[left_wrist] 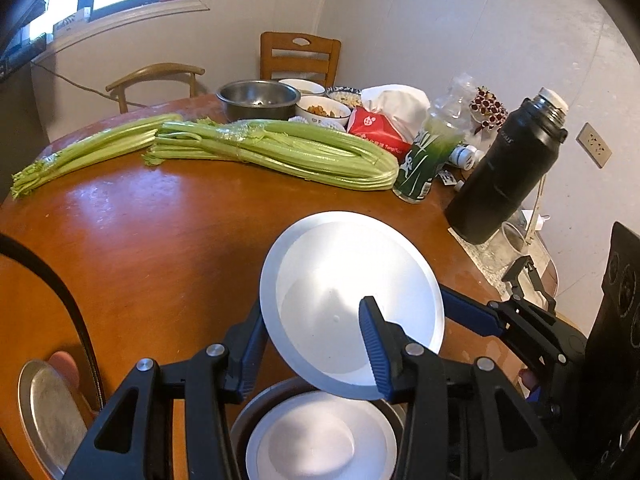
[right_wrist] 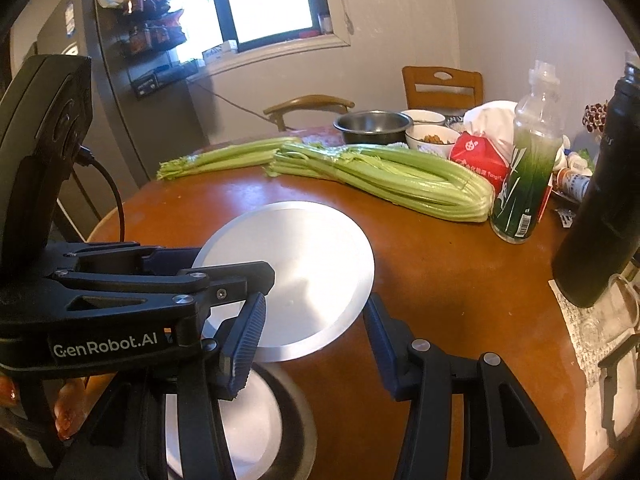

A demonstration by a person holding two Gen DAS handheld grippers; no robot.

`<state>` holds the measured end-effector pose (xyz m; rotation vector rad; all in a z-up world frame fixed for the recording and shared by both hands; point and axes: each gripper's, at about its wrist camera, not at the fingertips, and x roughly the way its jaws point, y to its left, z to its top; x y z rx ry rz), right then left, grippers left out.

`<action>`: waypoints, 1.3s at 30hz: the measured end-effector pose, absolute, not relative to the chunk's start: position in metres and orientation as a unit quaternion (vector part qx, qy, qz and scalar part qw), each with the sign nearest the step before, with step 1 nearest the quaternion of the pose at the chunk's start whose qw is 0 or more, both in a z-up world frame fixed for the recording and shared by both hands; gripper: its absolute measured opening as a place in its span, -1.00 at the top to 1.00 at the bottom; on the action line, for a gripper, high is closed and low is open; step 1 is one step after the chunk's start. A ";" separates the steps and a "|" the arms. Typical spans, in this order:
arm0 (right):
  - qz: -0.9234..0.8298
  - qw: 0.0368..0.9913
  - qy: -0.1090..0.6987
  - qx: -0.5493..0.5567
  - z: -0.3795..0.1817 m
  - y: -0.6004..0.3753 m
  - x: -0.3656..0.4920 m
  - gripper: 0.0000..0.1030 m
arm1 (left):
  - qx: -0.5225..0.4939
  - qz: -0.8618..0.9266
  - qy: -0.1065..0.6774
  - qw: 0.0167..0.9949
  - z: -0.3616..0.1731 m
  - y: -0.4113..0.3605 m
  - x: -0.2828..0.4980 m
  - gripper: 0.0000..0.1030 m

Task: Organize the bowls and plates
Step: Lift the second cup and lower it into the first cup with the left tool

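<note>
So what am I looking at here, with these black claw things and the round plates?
No robot: a person holds two hand-held grippers, each with a fisheye camera looking along its jaws. In the left camera's picture, the left gripper clamps a tilted white plate by its rim, above another plate sitting in a dark bowl. In the right camera's picture, the right gripper is open, holding nothing. On the brown table lie celery, a green bottle and a black flask.
</note>
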<state>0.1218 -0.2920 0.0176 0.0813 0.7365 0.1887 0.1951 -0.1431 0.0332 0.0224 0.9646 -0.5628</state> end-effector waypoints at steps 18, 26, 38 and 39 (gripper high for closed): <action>0.108 0.933 0.342 0.028 0.030 -0.272 0.071 -0.04 | 0.005 -0.258 0.445 0.857 0.044 -0.120 0.142 0.13; 0.116 0.933 0.341 0.023 0.027 -0.263 0.053 -0.04 | 0.003 -0.254 0.443 0.860 0.042 -0.110 0.124 0.13; 0.120 0.929 0.349 0.017 0.014 -0.257 0.041 -0.04 | 0.003 -0.247 0.446 0.860 0.028 -0.105 0.110 0.13; 0.120 0.929 0.350 0.017 0.012 -0.256 0.040 -0.04 | 0.003 -0.247 0.446 0.860 0.027 -0.105 0.109 0.13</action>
